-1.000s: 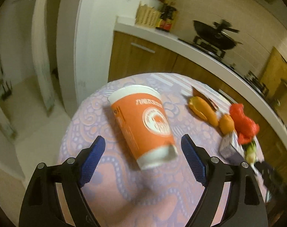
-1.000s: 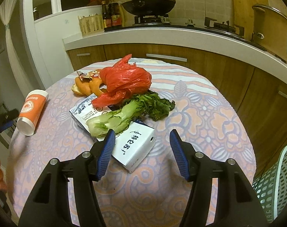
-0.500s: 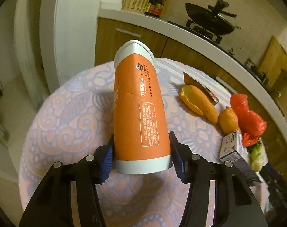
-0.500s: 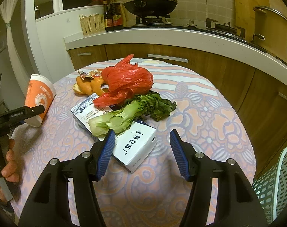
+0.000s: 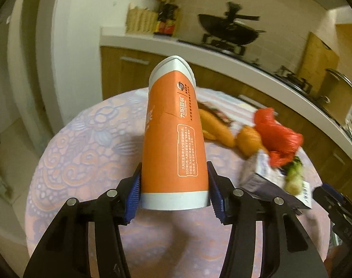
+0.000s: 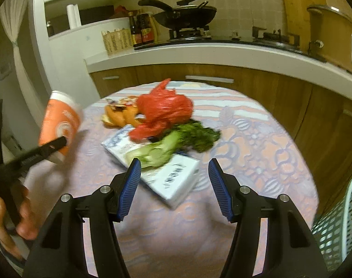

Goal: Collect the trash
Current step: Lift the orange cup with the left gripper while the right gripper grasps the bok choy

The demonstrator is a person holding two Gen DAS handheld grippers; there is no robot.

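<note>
My left gripper (image 5: 173, 192) is shut on an orange paper cup (image 5: 173, 139) near its white base and holds it lifted off the round table (image 5: 83, 153). The cup (image 6: 59, 125) also shows at the left of the right wrist view, in the left gripper. My right gripper (image 6: 173, 185) is open and empty above the table, just short of a white carton (image 6: 173, 180). On the carton lie green vegetable scraps (image 6: 173, 143) and a red plastic bag (image 6: 164, 113), with orange peels (image 6: 120, 118) behind.
A perforated waste basket (image 6: 338, 220) stands at the table's right edge. Behind the table runs a counter (image 6: 222, 53) with a wok (image 6: 187, 14), bottles and a wicker basket. Wooden cabinets lie below it.
My left gripper closed on the lying cup, then lifted it off the table and swung right. My right gripper stayed open and moved slightly closer to the carton.
</note>
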